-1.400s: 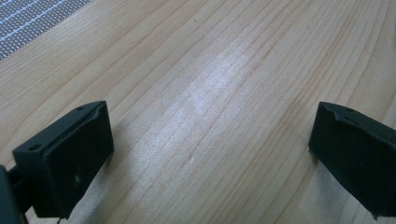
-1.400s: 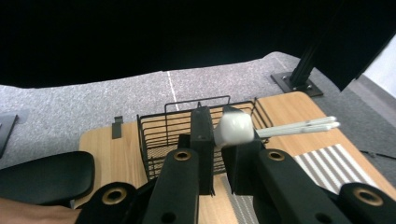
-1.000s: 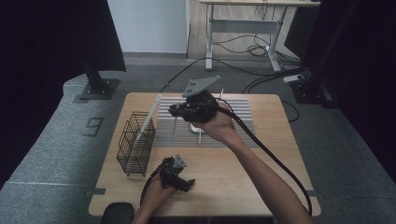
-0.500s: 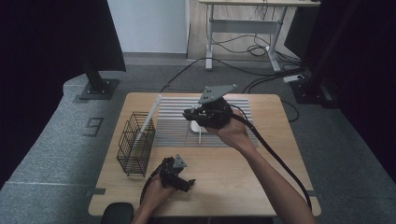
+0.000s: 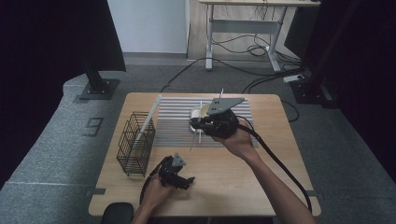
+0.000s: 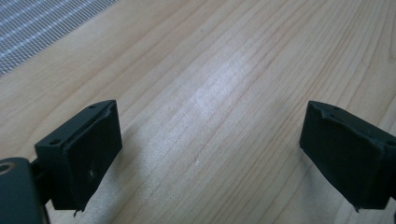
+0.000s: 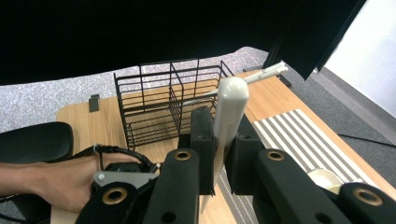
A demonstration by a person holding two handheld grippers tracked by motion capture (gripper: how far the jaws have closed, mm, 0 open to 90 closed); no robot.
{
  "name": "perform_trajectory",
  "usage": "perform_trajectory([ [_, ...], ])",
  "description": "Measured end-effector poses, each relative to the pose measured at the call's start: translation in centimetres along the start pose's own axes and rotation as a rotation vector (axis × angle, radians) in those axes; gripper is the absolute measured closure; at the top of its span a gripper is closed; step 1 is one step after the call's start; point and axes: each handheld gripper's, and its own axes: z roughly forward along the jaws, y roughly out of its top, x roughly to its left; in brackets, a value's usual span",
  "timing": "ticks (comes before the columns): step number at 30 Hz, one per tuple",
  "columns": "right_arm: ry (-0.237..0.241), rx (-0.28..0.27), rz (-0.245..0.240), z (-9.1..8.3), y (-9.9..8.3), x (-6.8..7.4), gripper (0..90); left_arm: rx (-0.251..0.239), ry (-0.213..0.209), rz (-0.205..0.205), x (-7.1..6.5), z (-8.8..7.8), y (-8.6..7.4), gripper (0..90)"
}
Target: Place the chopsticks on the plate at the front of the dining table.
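Grey carpet and trailing cables surround a wooden counter (image 5: 233,182) that carries a striped mat (image 5: 175,121) across its far half.

Left side: a black wire basket (image 5: 135,144) stands upright near the counter's left edge, with one long white utensil (image 5: 149,116) leaning out of it toward the far side. Just right of the basket, near the front edge, the left claw (image 5: 184,179) rests low over bare wood. Its jaws are spread wide with nothing between them; they have just been closing slightly.

Centre: the right claw (image 7: 219,154) is held above the mat, jaws pressed together on a white-handled utensil (image 7: 229,112). The pinch sits on the flat lower part of the handle, just below its rounded end, and the working end hangs down toward the mat. In the right gripper view the rounded handle top points toward the basket. Which kind of utensil it is cannot be told.

Right of the claw, a small white dish (image 7: 327,179) sits on the mat, partly hidden.

Assessment: the utensil appears light, rigid and smooth, probably plastic, so it may pivot or slip in a narrow pinch. Holding the flat of the handle, as now, seems the soundest grip. Its length calls for care at the basket's wires.
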Motion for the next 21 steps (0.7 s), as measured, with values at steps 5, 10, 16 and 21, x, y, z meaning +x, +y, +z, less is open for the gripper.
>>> perform_trajectory([
  [5,0.010,-0.007,0.002,0.2,-1.1,0.4,83.0,-0.050,-0.033,-0.011,0.2,-1.0,0.3,2.1],
  [10,0.025,-0.013,0.000,0.4,-1.9,1.1,83.0,-0.085,-0.032,0.002,0.3,-1.7,0.3,9.3],
  [16,0.050,-0.010,0.001,1.0,-2.6,2.0,82.9,-0.143,-0.025,0.029,0.0,-2.4,0.5,20.0],
  [21,0.075,-0.002,0.004,1.6,-3.2,2.7,83.0,-0.191,-0.030,0.040,-0.2,-3.0,0.5,32.0],
])
